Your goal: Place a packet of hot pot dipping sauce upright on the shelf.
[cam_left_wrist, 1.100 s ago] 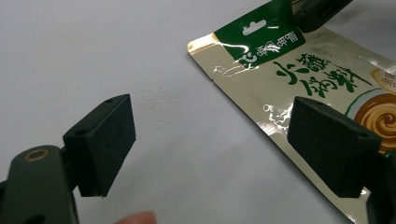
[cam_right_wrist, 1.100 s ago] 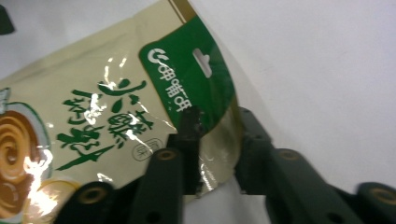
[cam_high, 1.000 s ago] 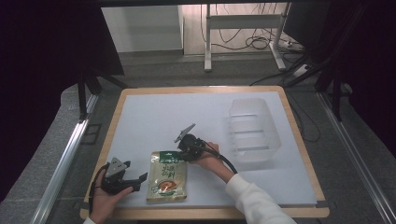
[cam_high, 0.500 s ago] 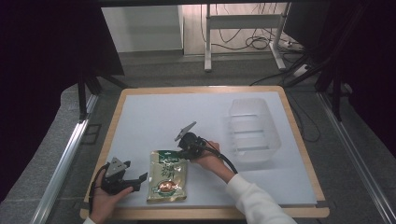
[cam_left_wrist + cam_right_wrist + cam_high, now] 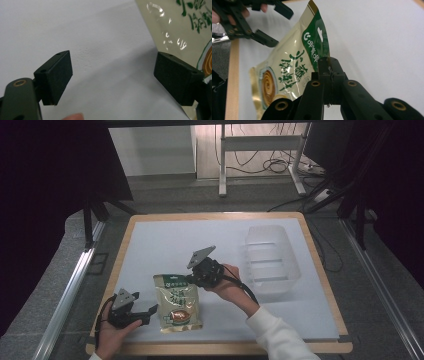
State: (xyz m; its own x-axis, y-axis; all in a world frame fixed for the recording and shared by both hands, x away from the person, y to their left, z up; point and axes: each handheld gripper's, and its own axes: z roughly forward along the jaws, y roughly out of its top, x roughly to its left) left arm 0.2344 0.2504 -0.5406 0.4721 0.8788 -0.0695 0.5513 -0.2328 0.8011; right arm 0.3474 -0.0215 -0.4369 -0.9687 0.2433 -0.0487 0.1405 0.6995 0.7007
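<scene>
Pouch (image 5: 178,303) lies flat near the table's (image 5: 150,245) front edge, its top edge clamped in the right gripper (image 5: 192,279). Left gripper (image 5: 150,312), jaws apart, sits just beside its left side.

1 cream-and-green glossy snack pouch (image 5: 178,303) | 1 clear plastic rectangular container (image 5: 270,258) | 2 black two-jaw handheld grippers: left (image 5: 145,312), right (image 5: 192,278) | 1 white wood-edged table (image 5: 165,240)
</scene>
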